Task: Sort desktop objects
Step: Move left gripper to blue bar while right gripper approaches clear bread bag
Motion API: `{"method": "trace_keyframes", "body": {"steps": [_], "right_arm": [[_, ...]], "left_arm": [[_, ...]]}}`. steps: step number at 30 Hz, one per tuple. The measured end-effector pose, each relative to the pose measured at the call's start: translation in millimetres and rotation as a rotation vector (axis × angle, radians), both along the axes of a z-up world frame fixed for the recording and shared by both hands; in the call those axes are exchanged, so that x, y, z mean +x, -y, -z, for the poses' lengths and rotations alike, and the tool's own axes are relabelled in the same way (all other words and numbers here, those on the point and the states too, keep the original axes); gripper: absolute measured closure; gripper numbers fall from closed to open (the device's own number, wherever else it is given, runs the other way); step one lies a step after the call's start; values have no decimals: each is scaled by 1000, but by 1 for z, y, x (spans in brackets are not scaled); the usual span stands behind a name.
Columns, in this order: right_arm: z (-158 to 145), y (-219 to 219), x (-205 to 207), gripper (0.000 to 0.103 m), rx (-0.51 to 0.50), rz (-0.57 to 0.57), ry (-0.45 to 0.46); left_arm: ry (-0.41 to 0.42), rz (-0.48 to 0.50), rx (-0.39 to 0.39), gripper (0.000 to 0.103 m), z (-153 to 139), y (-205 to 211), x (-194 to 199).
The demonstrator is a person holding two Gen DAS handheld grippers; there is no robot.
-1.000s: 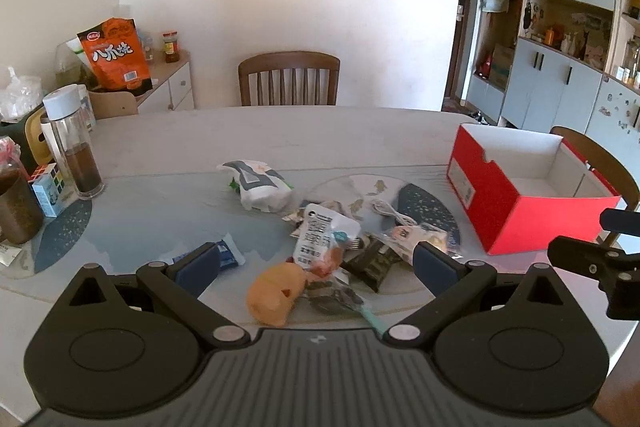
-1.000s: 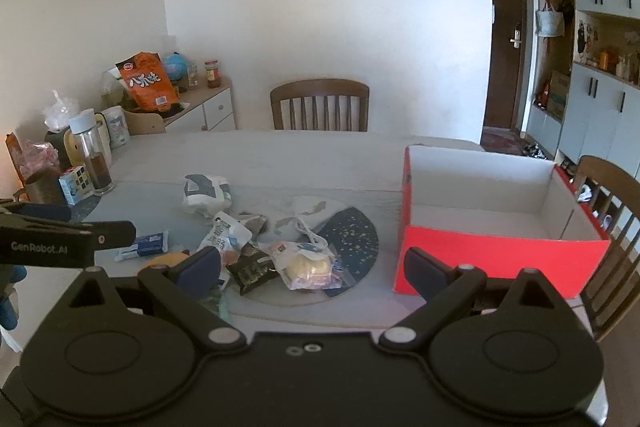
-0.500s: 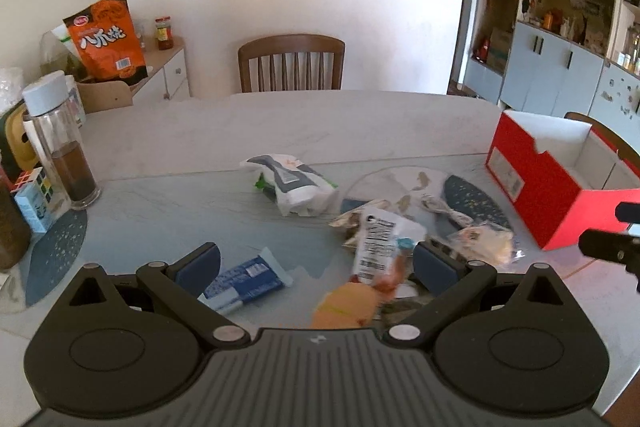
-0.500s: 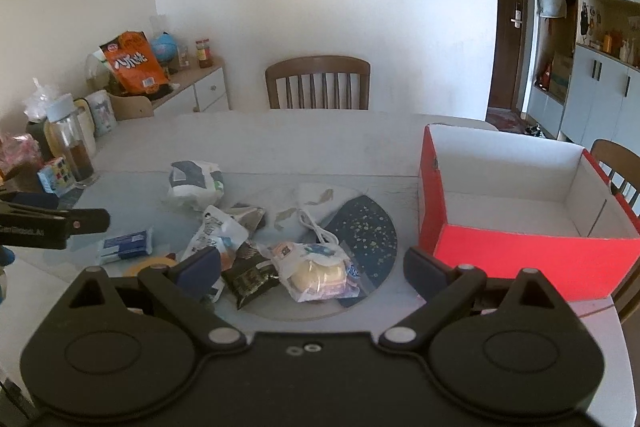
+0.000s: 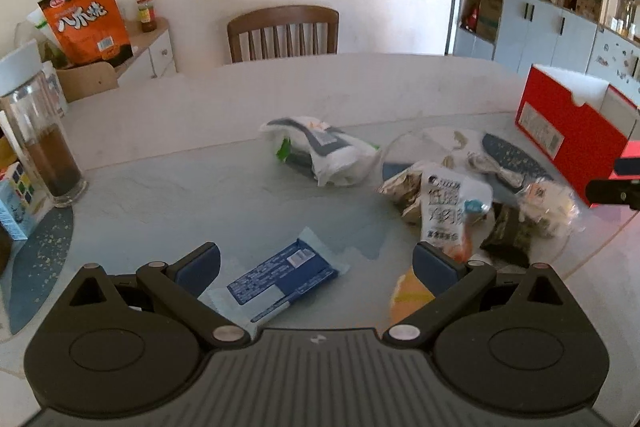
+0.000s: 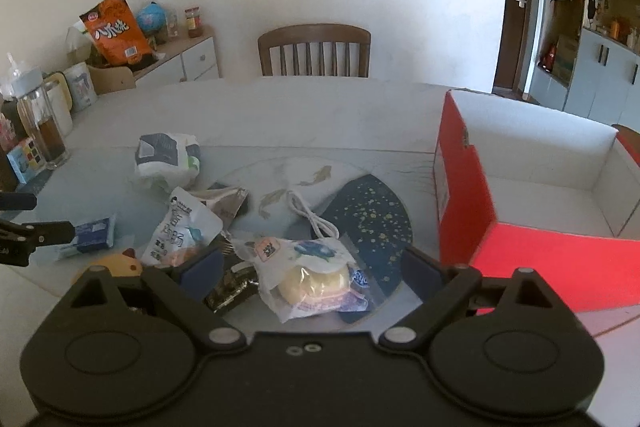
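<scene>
My left hand-held gripper point(image 5: 316, 263) hangs low with its jaws spread wide and nothing between them, lined up over the blue wrapped bar point(image 5: 280, 277) lying flat on the tabletop point(image 5: 248, 99), probably my first pick. My right hand-held gripper point(image 6: 312, 267) is likewise apart and empty, poised above the clear bag with a yellow bun point(image 6: 312, 275). Both bags are crinkly and light. Farther out lies a loose heap: a white pouch point(image 6: 182, 233), a white-and-grey bag point(image 5: 324, 157), a coiled white cable point(image 6: 312, 217). At far right the red box point(image 6: 460, 195) stands open and empty, ready to receive them.
</scene>
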State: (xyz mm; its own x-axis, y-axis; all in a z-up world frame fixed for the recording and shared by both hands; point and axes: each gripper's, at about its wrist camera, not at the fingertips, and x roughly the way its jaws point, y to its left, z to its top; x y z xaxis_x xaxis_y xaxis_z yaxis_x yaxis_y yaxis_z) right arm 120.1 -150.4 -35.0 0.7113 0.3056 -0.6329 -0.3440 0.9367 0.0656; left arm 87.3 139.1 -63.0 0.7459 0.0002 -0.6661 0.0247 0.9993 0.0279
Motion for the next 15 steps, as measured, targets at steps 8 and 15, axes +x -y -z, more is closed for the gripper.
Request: {"method": "trace_keyframes", "body": {"steps": [8,15], "right_arm": [[22,-5,21,9,-23,15,-51],[38,-8,35,13,-16,28,-87]], "left_arm": [[-38,31,-3,0,26,-12,20],[-63,51,-13,1,41,-17,31]]}}
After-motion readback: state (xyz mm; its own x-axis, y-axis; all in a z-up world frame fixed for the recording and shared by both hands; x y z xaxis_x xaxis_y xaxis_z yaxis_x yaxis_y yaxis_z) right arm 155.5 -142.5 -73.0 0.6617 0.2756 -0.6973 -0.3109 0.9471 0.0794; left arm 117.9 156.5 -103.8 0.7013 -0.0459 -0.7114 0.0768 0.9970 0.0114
